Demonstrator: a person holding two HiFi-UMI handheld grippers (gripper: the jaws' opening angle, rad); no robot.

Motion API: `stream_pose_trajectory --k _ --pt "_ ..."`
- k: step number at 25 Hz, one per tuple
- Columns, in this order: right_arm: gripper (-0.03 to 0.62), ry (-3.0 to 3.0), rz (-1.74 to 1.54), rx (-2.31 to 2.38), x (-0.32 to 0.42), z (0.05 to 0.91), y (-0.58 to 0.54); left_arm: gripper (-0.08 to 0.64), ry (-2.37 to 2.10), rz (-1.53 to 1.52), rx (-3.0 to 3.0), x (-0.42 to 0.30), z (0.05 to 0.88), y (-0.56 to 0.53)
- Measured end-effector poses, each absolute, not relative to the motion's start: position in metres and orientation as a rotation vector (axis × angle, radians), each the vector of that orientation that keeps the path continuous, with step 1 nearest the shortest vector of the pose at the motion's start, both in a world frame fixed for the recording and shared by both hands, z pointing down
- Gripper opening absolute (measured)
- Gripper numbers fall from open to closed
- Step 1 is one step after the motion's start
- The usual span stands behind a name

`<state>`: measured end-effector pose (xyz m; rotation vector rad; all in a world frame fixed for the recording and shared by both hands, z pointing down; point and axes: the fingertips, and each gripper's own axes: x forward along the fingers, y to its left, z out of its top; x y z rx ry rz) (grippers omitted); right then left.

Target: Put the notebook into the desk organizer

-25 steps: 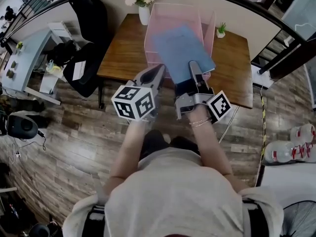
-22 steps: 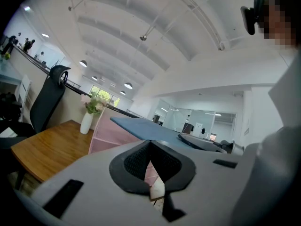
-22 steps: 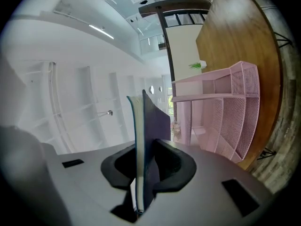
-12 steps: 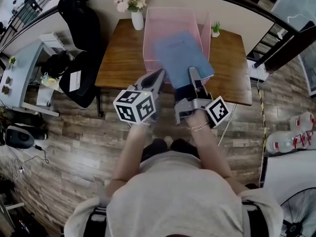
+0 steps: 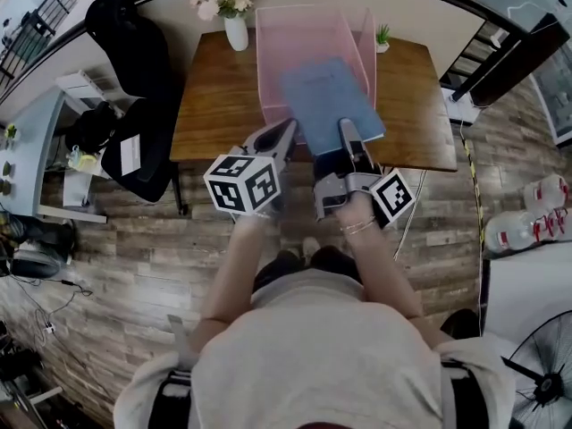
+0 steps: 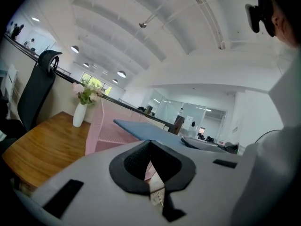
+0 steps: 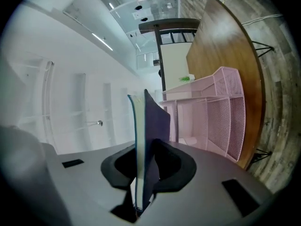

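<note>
A pink mesh desk organizer stands on the wooden table. My right gripper is shut on the near edge of a blue notebook, which is held above the table, its far half over the organizer's open front. In the right gripper view the notebook stands edge-on between the pads, with the organizer beyond it to the right. My left gripper hovers just left of the notebook with its jaws together and nothing in them. From the left gripper view, the notebook hangs in front of the organizer.
A white vase of flowers stands at the table's far left beside the organizer, and a small potted plant at its far right. A black office chair is left of the table. Water bottles lie on the floor at right.
The head view has drifted a little. Both grippers and the notebook keep nearly the same place in front of the organizer.
</note>
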<state>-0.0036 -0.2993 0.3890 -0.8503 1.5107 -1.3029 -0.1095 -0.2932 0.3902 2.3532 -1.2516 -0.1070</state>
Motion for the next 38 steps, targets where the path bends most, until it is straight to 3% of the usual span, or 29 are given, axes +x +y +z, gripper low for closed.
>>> stream_pose_trajectory --k 21,26,29,33,38 --pt "0.065 1.488 -1.365 -0.947 -0.013 0.428 -0.293 0.002 -1.169 -0.081 2.332 -0.113 0.414 -0.289" --pt "0.168 1.51 -1.36 -0.886 -0.014 0.425 -0.29 0.002 -1.169 -0.071 2.325 -0.115 0.419 -0.286" --pt "0.181 1.52 -1.375 -0.886 -0.013 0.426 -0.284 0.002 -1.179 -0.078 2.318 -0.114 0.42 -0.286" --pt "0.047 1.532 -1.406 -0.911 -0.016 0.432 -0.281 0.002 -1.186 -0.092 2.319 -0.115 0.417 -0.287" --pt "0.041 1.518 -1.407 -0.923 -0.017 0.434 -0.287 0.002 -1.2 -0.093 2.316 -0.117 0.416 -0.291"
